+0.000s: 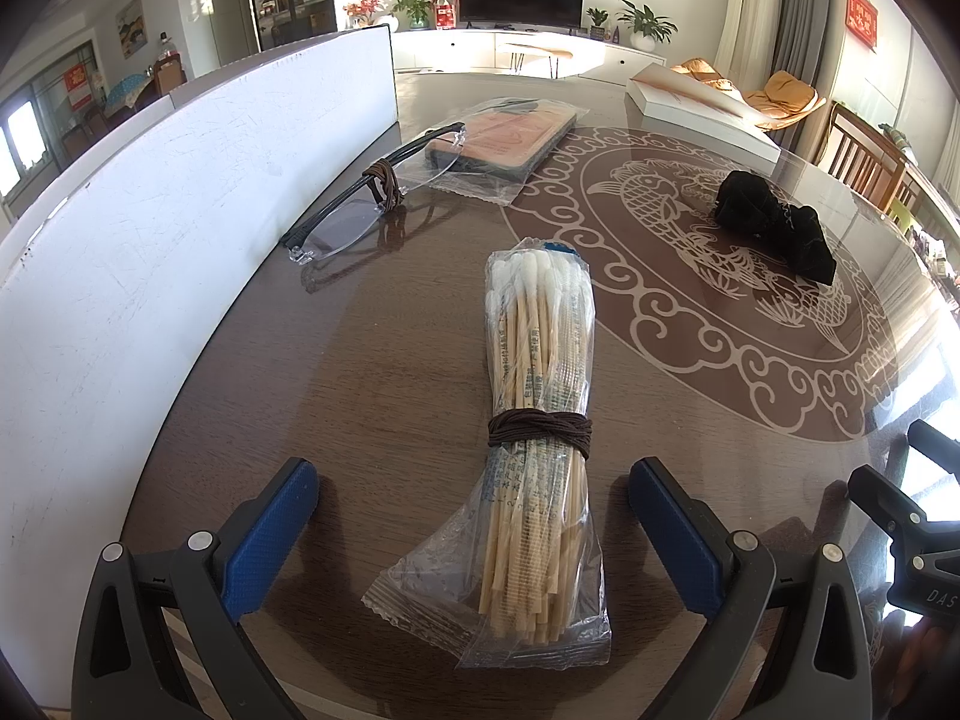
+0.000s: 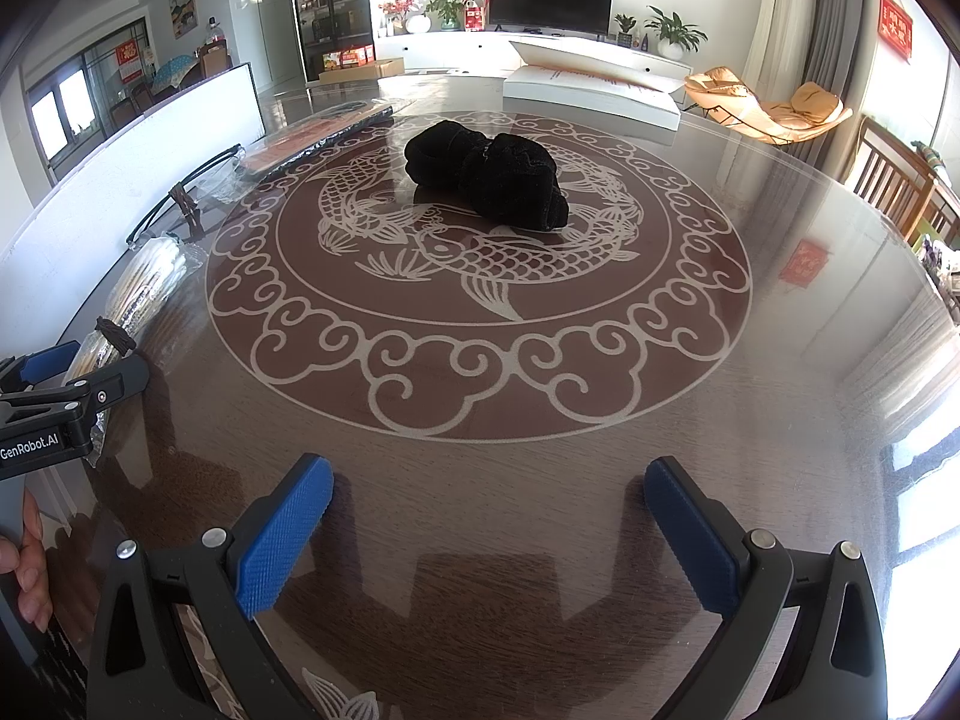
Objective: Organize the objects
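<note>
Cotton swabs (image 1: 540, 420), a light, crinkly bag near the surface's (image 1: 372, 396) left edge, lie between the left claw's (image 1: 474, 516) spread fingers; best hold is at the cord.

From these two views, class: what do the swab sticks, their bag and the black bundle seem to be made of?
Swab sticks: pale tan and matte, probably wood or bamboo, with white fluffy tips that look like cotton.
Bag: clear thin plastic film, glossy, wrinkled, with a crimped edge.
Black bundle: soft matte fabric, perhaps velvet or knit; it folds and absorbs light, but the weave is too fine to tell.
</note>
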`<move>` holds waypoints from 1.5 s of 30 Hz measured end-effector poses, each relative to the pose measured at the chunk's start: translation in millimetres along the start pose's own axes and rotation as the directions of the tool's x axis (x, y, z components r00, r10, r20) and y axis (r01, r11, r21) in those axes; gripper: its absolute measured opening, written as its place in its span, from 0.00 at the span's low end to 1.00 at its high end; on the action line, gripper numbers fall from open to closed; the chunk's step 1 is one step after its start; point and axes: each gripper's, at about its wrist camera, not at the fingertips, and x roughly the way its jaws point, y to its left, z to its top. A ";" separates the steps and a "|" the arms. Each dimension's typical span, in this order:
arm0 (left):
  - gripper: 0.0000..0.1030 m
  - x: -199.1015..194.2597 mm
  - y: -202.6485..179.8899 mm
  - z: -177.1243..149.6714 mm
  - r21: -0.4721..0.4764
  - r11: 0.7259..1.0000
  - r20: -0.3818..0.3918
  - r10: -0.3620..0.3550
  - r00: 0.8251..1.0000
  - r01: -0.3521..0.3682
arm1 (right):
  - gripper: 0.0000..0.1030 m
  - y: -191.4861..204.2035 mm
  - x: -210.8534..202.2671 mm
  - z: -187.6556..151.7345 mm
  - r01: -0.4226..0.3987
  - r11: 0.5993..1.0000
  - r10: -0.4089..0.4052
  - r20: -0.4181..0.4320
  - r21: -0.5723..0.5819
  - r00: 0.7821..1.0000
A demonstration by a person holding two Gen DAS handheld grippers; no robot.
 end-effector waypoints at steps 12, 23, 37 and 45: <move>1.00 -0.1 0.0 -0.2 0.000 1.000 0.000 0.000 1.000 0.000 | 1.00 0.0 0.0 0.0 0.000 1.000 0.000 0.000 0.000 1.000; 1.00 -0.5 0.2 -0.6 0.000 1.000 0.001 0.000 1.000 0.000 | 1.00 0.0 0.1 0.1 0.000 1.000 0.000 0.000 0.000 1.000; 1.00 -0.7 0.4 -0.8 0.000 1.000 0.001 0.000 1.000 0.000 | 1.00 0.0 0.1 0.1 0.000 1.000 0.000 0.000 0.000 1.000; 1.00 -1.9 0.8 4.9 0.016 0.997 -0.024 -0.075 0.997 0.075 | 1.00 -12.5 -10.2 46.5 -0.004 0.997 0.009 0.067 -0.078 0.998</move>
